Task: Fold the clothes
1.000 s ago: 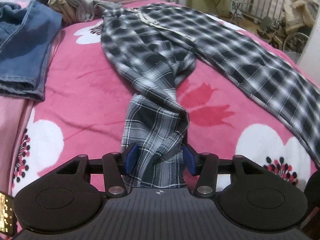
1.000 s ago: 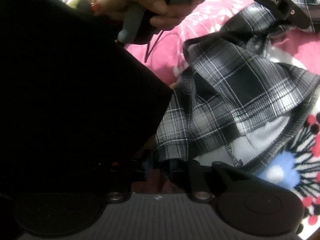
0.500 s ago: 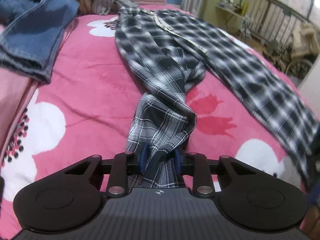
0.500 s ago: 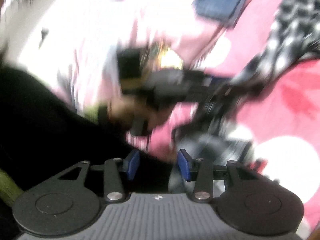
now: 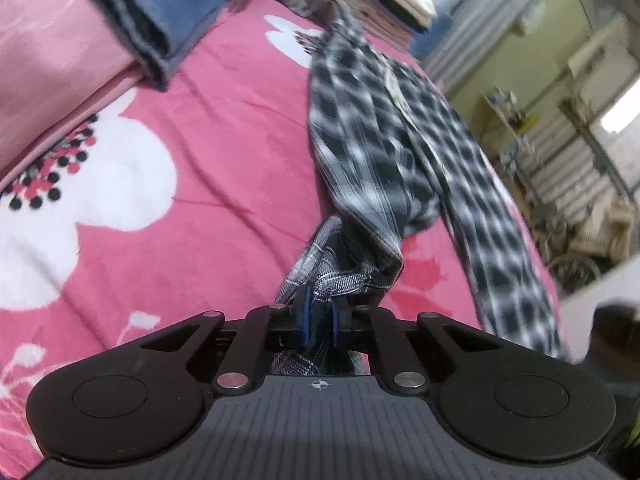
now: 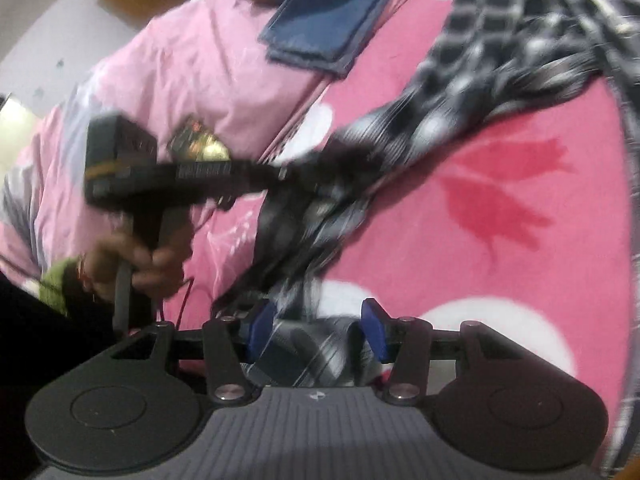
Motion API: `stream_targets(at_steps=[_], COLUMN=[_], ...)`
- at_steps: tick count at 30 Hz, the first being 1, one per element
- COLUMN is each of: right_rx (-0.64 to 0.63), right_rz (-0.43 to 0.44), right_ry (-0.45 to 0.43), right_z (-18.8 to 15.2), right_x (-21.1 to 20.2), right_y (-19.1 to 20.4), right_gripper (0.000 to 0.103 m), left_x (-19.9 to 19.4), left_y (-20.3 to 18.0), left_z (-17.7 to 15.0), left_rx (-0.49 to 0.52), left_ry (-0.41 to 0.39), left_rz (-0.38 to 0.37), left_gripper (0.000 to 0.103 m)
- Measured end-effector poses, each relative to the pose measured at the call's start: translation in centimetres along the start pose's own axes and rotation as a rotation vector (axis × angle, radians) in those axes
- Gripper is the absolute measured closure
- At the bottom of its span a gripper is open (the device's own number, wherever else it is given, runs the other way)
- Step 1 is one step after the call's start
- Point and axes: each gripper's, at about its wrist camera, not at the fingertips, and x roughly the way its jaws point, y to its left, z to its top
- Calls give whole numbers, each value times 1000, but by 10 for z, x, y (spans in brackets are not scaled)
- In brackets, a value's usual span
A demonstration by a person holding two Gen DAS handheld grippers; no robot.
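Since half a second ago our left gripper (image 5: 319, 322) has pinched tighter on the plaid trousers (image 5: 384, 152) and tipped, so the bed now slopes across the left wrist view. Its blue pads (image 5: 304, 316) sit almost together, clamped on a bunched cuff at lower centre. From there the leg rises off the pink floral blanket (image 5: 200, 160) in a taut twist, then widens toward the waistband at upper centre; the other leg trails down the right side of the frame.

Our right gripper (image 6: 316, 334) has steadied after the blurred swing. Its pads (image 6: 376, 334) stand well apart, jaws spread, with plaid cloth lying between them but not squeezed. In that view, the left gripper shows at middle left, a hand (image 6: 136, 258) wrapped around its handle, a green sleeve cuff (image 6: 58, 284) at the wrist, the tool pointing right into the gathered fabric.

Folded blue jeans (image 5: 172, 12) lie at upper left of the left view, resting on a paler pink quilt (image 5: 48, 60). A stack of folded clothes (image 5: 392, 4) sits at top centre, blurred. No containers show.
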Motion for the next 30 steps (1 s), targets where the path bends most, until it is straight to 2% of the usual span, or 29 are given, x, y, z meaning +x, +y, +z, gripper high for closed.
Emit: stream_targets(at_steps=[4, 7, 15, 23, 25, 30], right_rx=[-101, -117, -121, -77, -41, 67], right_rz=[-28, -18, 11, 37, 53, 88], right_ry=[69, 90, 121, 139, 115, 19], right_z=[-9, -14, -22, -22, -18, -5], right_x=[6, 9, 10, 6, 1, -19], right_y=[15, 21, 22, 18, 13, -3], right_gripper=[52, 52, 52, 52, 52, 51], left_x=[-6, -9, -16, -18, -24, -37], left_y=[26, 45, 75, 77, 76, 68], left_z=[4, 7, 8, 10, 10, 8], left_rx=[-162, -273, -459, -449, -437, -380], left_ry=[-45, -76, -177, -141, -147, -159], left_rz=[-32, -12, 141, 140, 145, 168], left_gripper=[98, 98, 98, 95, 83, 67])
